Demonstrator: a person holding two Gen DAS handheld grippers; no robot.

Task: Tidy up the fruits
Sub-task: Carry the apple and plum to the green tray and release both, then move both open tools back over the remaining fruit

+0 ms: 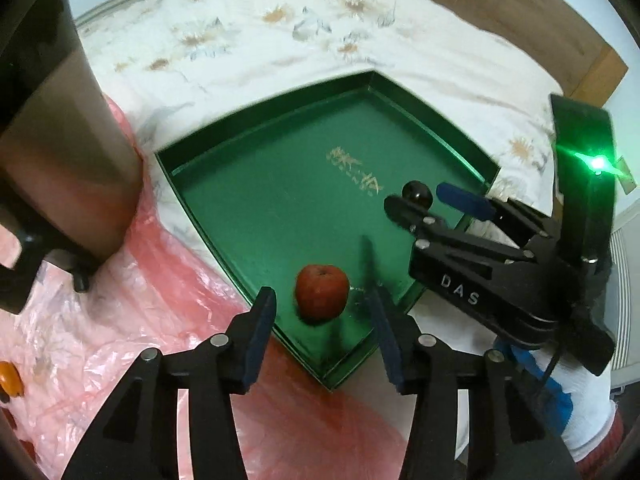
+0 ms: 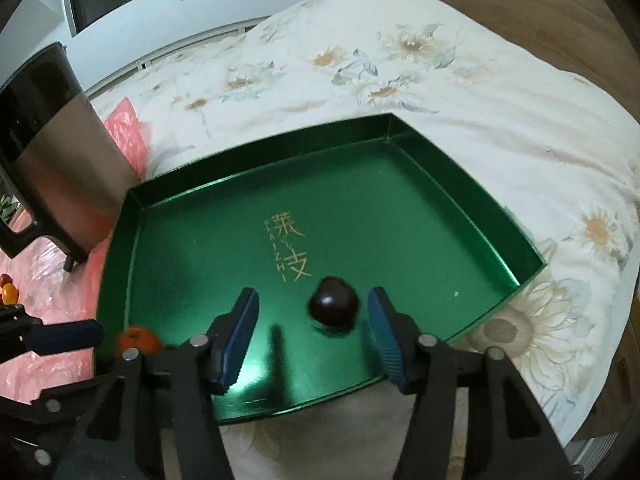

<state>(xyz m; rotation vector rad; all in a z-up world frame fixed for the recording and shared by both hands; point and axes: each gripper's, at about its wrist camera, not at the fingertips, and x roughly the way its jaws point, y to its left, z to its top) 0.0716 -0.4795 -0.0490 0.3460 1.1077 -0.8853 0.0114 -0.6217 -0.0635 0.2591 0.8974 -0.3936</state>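
The left tongs (image 1: 320,320) are open. A small red fruit (image 1: 322,292) sits between their blue pads (image 1: 260,332), but the pads do not touch it. The red fruit rests on the floor of a green tray (image 1: 248,200), in the near corner on the left side.

The right tongs (image 2: 312,328) are open wide too. A dark round fruit (image 2: 333,301) lies between their blue pads (image 2: 382,332), closer to the right pad, and I cannot tell if it touches it. This dark fruit is also in the green tray, near the front edge, just below the gold writing (image 2: 286,246) on the tray floor.

The tray sits on a bed with a white flower cover (image 2: 400,60). To the left of the tray lies a pink plastic sheet (image 1: 120,320). A tall dark and silver bin (image 2: 60,152) stands on that side. Two small fruits, one orange (image 2: 9,292) and one dark red (image 2: 5,279), lie on the pink sheet, far to the left. A wooden headboard (image 2: 500,0) is at the far right.
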